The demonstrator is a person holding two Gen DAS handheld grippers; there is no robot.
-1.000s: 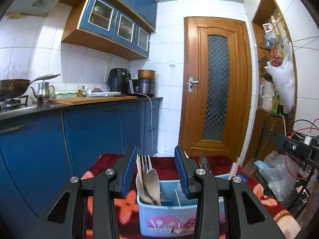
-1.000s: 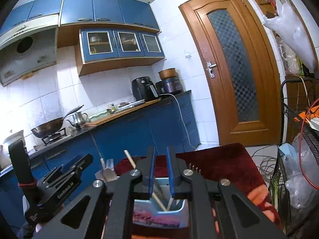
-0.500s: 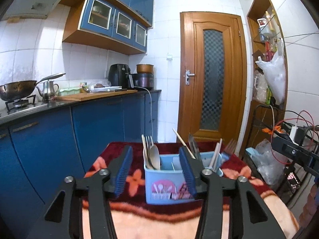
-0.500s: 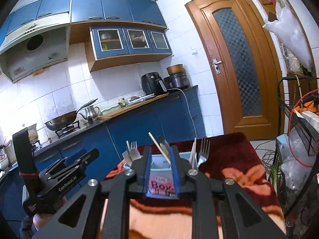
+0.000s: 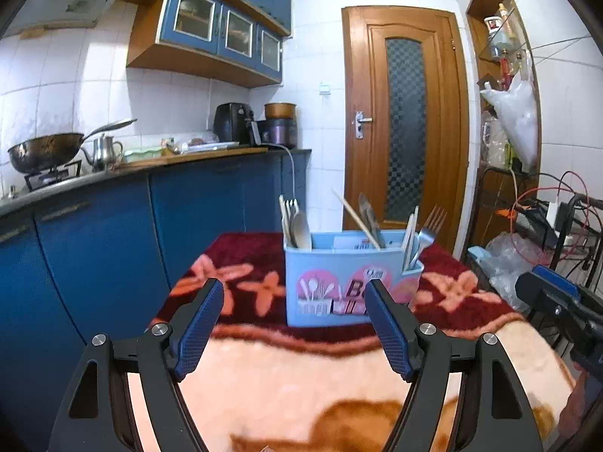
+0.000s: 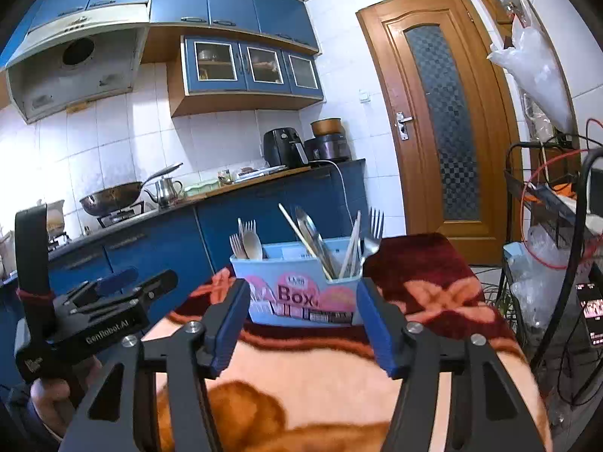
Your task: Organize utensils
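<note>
— Where is the utensil box [image 5: 348,282] sitting relative to the two grippers right now?

— It is standing upright on the flowered blanket [image 5: 301,376], straight ahead of both and well clear of the fingertips. From the left gripper [image 5: 292,324] it is lying slightly right of centre; from the right gripper [image 6: 303,324] it is framed almost squarely between the blue pads.

— And what is poking out of it?

— A wooden spoon [image 6: 251,245] and pale forks [image 6: 235,245] are standing at the left end, a chopstick [image 6: 297,231] and a flat metal utensil [image 6: 312,235] are leaning in the middle, and a steel fork [image 6: 373,231] is rising at the right end. All their long axes are running roughly vertical, handles down in the compartments.

— Which hand is looking nearer?

— I cannot tell; the box is looming a little larger in the right wrist view, but both are sitting at a similar stand-off.

— And the jaws?

— Both pairs are spreading apart at this moment, the left wider than the right, and nothing is sitting between either pair. They are touching nothing. No loose utensil is showing on the blanket, so I'd judge the sorting close to finished.
</note>
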